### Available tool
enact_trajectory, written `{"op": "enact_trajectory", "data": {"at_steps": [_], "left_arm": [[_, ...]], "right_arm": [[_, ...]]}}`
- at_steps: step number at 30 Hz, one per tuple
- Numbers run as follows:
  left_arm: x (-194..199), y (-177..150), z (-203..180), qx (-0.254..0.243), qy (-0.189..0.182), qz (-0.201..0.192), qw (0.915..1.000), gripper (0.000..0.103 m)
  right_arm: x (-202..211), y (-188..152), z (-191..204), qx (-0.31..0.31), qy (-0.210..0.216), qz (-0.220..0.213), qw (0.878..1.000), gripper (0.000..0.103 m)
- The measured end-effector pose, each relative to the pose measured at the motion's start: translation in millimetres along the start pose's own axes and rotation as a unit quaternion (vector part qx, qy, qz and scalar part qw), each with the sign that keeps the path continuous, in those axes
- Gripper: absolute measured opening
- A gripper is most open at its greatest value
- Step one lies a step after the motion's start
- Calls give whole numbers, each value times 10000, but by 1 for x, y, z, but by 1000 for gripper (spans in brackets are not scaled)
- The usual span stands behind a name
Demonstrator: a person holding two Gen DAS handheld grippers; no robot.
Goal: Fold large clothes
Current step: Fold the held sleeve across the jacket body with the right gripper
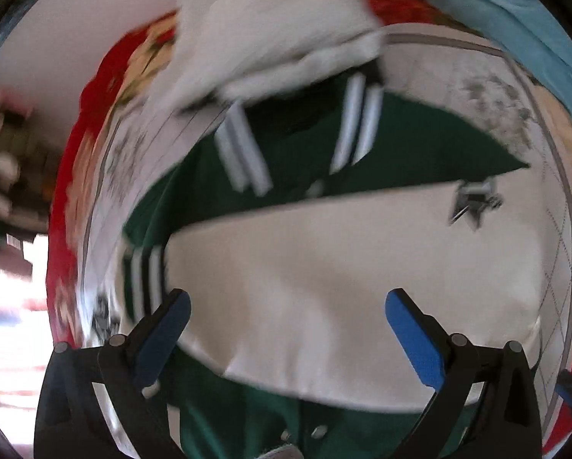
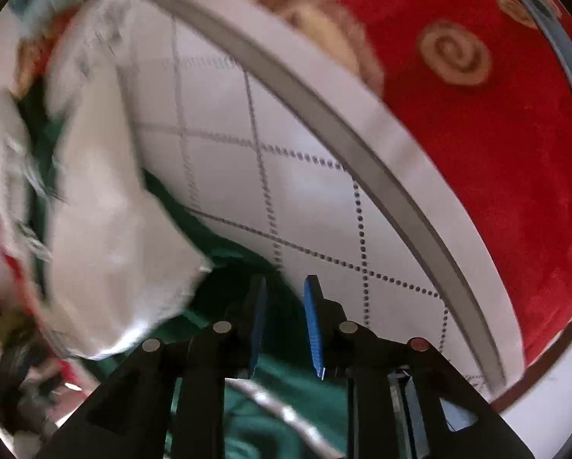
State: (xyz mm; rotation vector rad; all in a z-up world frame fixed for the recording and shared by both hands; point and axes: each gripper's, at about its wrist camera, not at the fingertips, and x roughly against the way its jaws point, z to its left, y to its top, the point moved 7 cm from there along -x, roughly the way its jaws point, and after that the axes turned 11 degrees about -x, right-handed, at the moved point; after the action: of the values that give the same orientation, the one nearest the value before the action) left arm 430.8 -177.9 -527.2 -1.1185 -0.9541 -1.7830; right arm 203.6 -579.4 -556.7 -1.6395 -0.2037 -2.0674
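Here, listed by size. Red blanket (image 2: 496, 160): spread beneath everything. White quilted sheet (image 2: 305, 191), dotted diamond stitching: laid on the blanket as the folding surface. Green varsity jacket (image 1: 420, 153), white sleeves (image 1: 324, 260), striped cuffs: lain on the sheet, one sleeve folded across the body. Left tongs (image 1: 288, 317): spread wide above that sleeve, nothing held. Right tongs (image 2: 286, 306): narrowly parted over the green hem; whether cloth is pinched cannot be told. Advice: both layers should be gripped at the edge and the fold carried level.
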Motion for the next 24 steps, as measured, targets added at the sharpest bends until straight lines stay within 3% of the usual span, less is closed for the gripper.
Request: {"op": "enact_trajectory", "data": {"at_steps": [3,5,7,10,15,18,20,22,24], "left_arm": [[-4,28,-23,-242,14,-100,9997,103],[-11,33,-29,-304,83,-101,9995,103],[-24,28,-31,-296,214,-29,9993,103],[-51,12,-30,-236,331,293,9987,103],[-84,-19,-20,51,148,852,9962,103],[-72,-29,-1,401,73,707,9967,103],[-56,-43,21,791,-47,593,9951,103],[-44,-64,43,1171,-154,573,9914,103],[-30,-101,75,1742,-259,616,9824,103]], "right_arm": [[4,5,20,-333,1079,342,9930,22],[-7,8,45,-100,1182,281,9925,22],[-30,5,63,301,884,256,9953,22],[-69,-7,58,814,-171,513,9952,18],[-60,-14,56,1316,-893,282,9869,17],[-45,-23,77,1732,-1241,108,9770,31],[-36,-34,95,2031,-1292,-18,9706,48],[-26,-52,109,2371,-1419,-162,9609,52],[-20,-76,123,2623,-1433,-179,9541,54]]}}
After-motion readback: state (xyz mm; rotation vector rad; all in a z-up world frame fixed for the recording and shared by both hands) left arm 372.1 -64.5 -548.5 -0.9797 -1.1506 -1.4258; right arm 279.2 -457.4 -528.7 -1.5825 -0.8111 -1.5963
